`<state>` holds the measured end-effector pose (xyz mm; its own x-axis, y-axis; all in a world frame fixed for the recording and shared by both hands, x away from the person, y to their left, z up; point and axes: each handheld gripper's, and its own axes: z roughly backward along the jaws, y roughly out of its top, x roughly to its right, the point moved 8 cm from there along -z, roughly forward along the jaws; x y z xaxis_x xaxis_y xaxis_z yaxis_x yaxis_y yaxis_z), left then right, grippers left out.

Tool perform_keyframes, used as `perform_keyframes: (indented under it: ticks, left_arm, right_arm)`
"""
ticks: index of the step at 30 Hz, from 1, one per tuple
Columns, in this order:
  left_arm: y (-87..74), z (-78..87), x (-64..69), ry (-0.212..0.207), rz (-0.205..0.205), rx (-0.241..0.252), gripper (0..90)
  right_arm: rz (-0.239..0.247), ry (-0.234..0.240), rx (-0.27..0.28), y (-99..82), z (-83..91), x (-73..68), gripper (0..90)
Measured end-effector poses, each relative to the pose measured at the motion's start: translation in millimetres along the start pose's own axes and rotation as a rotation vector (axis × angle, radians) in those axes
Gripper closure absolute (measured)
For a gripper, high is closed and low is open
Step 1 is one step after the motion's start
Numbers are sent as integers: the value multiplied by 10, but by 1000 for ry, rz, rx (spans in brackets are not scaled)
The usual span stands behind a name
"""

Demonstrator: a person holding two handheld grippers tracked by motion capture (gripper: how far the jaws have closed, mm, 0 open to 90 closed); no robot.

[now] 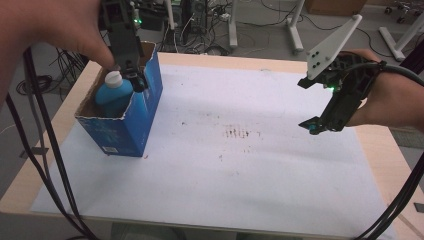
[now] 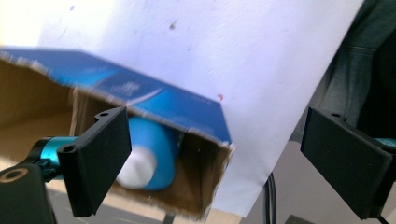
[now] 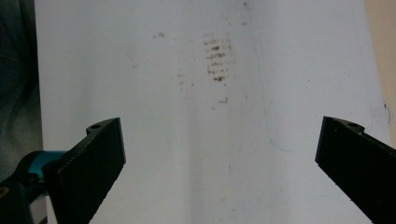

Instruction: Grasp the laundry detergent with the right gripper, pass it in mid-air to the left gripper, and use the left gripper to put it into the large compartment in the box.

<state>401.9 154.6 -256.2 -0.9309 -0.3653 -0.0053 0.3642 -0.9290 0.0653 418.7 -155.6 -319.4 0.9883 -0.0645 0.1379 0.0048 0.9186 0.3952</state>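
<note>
The blue bottle (image 1: 114, 92) with a white cap sits inside the blue box (image 1: 131, 120) at about 10 o'clock on the table (image 1: 260, 62). The left tongs (image 1: 131, 76) hang just above the bottle, jaws apart, holding nothing. The right tongs (image 1: 314, 125) are at 3 o'clock over the white sheet (image 1: 240, 170), jaws wide apart

Left gripper (image 1: 134, 75): jaws apart over box (image 1: 127, 127) mouth; cardboard walls close around, bottle (image 1: 115, 92) beneath. Right gripper (image 1: 320, 125): white sheet (image 3: 196, 140) below and between jaws bare, only stains (image 3: 217, 58) ahead.
</note>
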Motion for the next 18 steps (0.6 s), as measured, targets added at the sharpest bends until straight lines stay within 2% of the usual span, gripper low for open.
perform_keyframes:
  ticks: [7,10,11,13,18]
  left_arm:
    - [204,-72,117,-17,-72,7,44]
    - [275,-80,157,-26,-75,6,29]
    - [275,-80,157,-26,-75,6,29]
    - [311,-87,168,-27,-81,8,29]
    - [397,-116,179,-30,-98,10,16]
  right_arm:
    - [7,34,-88,-96,-37,69,6]
    - [2,42,-138,-195,-94,100,6]
    - [2,42,-138,-195,-94,100,6]
    - [5,41,-188,-299,-172,138,6]
    - [8,56,-229,-420,-307,184,6]
